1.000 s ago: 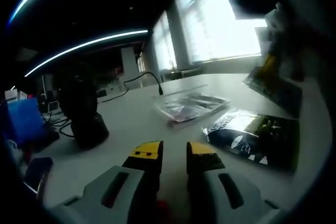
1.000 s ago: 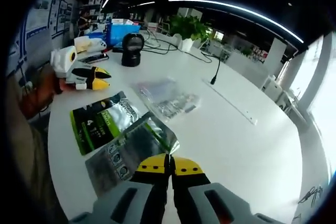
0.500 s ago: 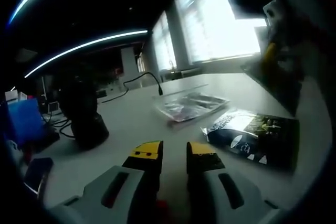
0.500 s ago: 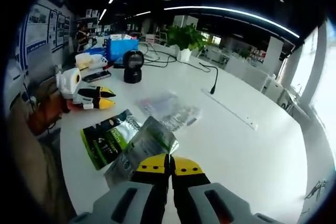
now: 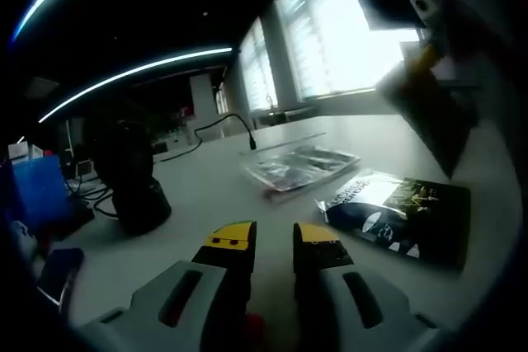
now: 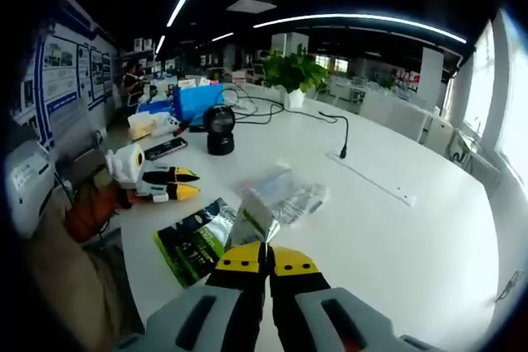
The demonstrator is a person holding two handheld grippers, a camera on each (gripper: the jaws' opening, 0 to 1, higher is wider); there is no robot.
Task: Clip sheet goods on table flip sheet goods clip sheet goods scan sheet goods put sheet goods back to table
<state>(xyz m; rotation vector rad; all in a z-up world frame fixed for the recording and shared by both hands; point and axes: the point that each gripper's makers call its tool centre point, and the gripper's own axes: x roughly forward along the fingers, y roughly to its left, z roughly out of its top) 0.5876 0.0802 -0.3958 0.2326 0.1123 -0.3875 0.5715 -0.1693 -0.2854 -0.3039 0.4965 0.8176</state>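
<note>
We have the right tool (image 6: 269,260) clamped tight on the lower edge of a silvery packet (image 6: 252,222), which stands up off the worktop (image 6: 396,237) just ahead of the yellow tips, seen nearly edge-on. In the left gripper view that same packet (image 5: 429,109) hangs dark against the bright windows, high and to the right of our left tool (image 5: 273,239), whose jaws stand apart with nothing between them, low over the worktop (image 5: 206,191). Just right of the left tool lies a dark green packet (image 5: 404,216), and beyond it a clear packet (image 5: 299,166); a black scanner (image 5: 132,179) stands ahead and to the left. We judge this to be the flip, with the lifted packet partway round. To do it well, we should keep the right tool's grip firm near the edge so the slick film cannot slide out, and turn the wrist steadily. We would bring the open left tool up to take the free edge, and carry the packet clear of the two others lying below.
</note>
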